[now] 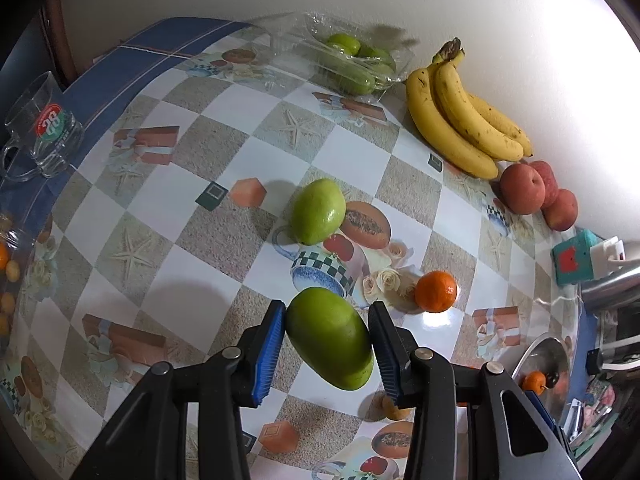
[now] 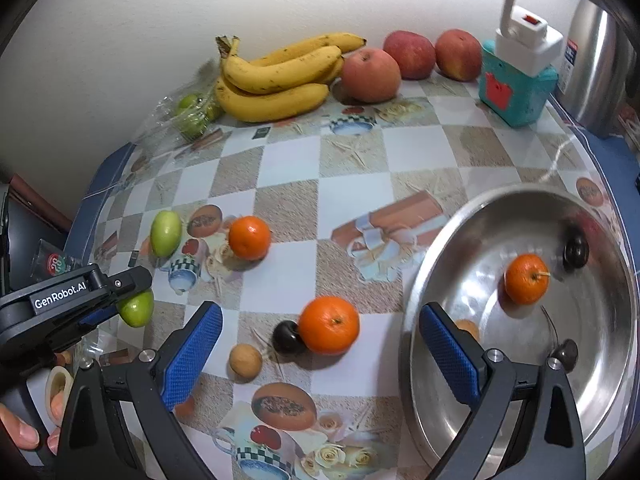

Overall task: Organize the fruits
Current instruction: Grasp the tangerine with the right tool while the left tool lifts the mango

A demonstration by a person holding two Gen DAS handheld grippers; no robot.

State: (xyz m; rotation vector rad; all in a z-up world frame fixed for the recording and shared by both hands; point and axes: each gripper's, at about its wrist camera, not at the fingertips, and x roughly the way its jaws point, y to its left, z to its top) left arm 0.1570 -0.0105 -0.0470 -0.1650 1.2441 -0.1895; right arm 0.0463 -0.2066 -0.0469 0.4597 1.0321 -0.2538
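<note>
My left gripper (image 1: 327,338) is shut on a green jujube (image 1: 330,338) and holds it above the table; it also shows in the right wrist view (image 2: 136,308). A second green jujube (image 1: 317,211) lies on the table ahead, with a mandarin (image 1: 436,291) to its right. My right gripper (image 2: 320,340) is open and empty above a mandarin (image 2: 329,325), a dark cherry (image 2: 287,337) and a small brown longan (image 2: 245,361). A steel bowl (image 2: 600,380) on the right holds a mandarin (image 2: 526,279), dark cherries and a longan.
Bananas (image 1: 460,120), red apples (image 1: 522,189) and a clear plastic box of green jujubes (image 1: 352,60) stand along the back wall. A glass mug (image 1: 42,136) stands at the left edge. A teal box (image 2: 516,84) and a steel kettle (image 2: 596,52) are at the back right.
</note>
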